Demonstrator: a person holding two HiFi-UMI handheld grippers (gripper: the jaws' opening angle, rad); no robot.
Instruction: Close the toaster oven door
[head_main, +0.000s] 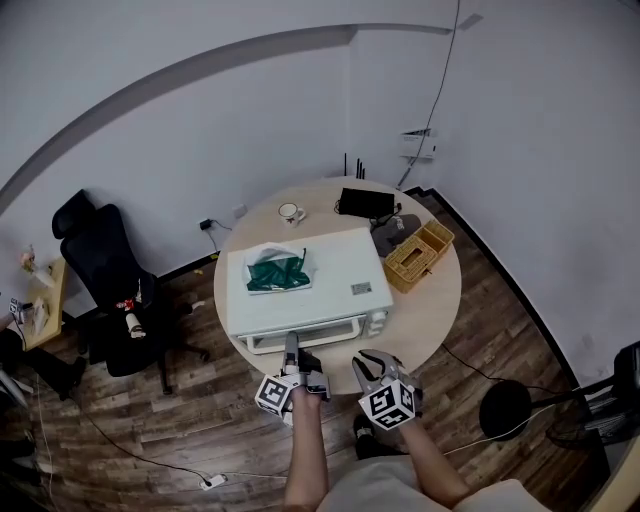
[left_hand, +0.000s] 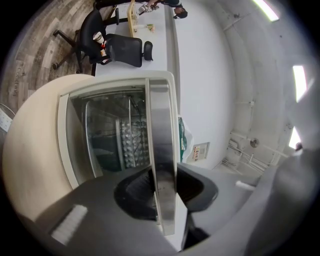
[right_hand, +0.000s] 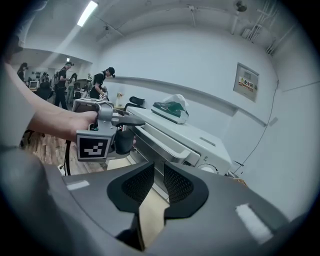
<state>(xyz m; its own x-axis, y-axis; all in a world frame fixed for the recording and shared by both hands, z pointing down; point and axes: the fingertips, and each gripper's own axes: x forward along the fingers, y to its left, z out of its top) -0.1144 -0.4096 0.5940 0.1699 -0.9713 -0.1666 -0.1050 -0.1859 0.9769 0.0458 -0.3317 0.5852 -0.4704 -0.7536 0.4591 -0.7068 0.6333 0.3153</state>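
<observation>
Brushed metal is clamped between the jaws of the left gripper (left_hand: 162, 185): the door handle (left_hand: 161, 140) is pinched near its left end, with a pad pressed to each side. Behind it, the glass door (left_hand: 107, 140) is seen standing almost upright against the front of the white toaster oven (head_main: 345, 262), which is set in the middle of the table. The job is judged nearly done; whether the door is fully seated cannot be told, so a last push home and a let-go are probably left. The right gripper (right_hand: 159, 182) is held idle just beside the left one, its jaws a little apart with nothing between them.

A green item in a plastic bag (head_main: 278, 270) is laid on the oven's top. The round beige table (head_main: 440, 290) is shared with a wicker basket (head_main: 418, 255) and a cup (head_main: 291, 212). Beyond, a black office chair (head_main: 105, 270) is parked on the wood floor (head_main: 520, 330), and white walls are seen all round.
</observation>
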